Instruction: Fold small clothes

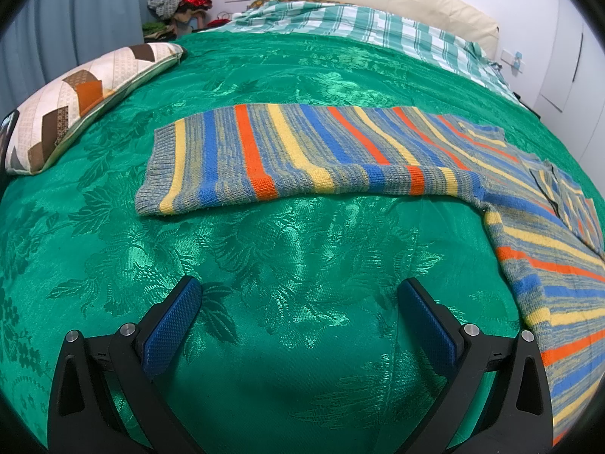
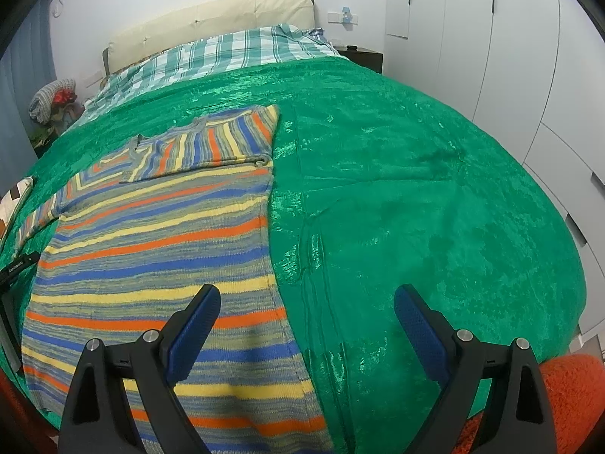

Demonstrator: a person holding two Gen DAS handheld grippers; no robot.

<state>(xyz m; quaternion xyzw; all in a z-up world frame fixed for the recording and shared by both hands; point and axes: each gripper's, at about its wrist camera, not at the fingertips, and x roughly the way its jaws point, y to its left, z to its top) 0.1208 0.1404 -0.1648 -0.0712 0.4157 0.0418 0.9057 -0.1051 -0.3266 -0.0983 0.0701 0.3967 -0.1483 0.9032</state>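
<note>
Left hand-held gripper [image 1: 298, 295] wide open, empty

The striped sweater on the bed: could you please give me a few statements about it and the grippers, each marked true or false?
1. The striped sweater lies on a green bedspread. True.
2. The left gripper is shut on the sleeve. False: it is open, over bare bedspread.
3. One sleeve is folded across the chest. True.
4. The right gripper holds the hem. False: it is open and holds nothing.
5. A patchwork cushion lies on the sweater. False: it lies apart from it.
</note>
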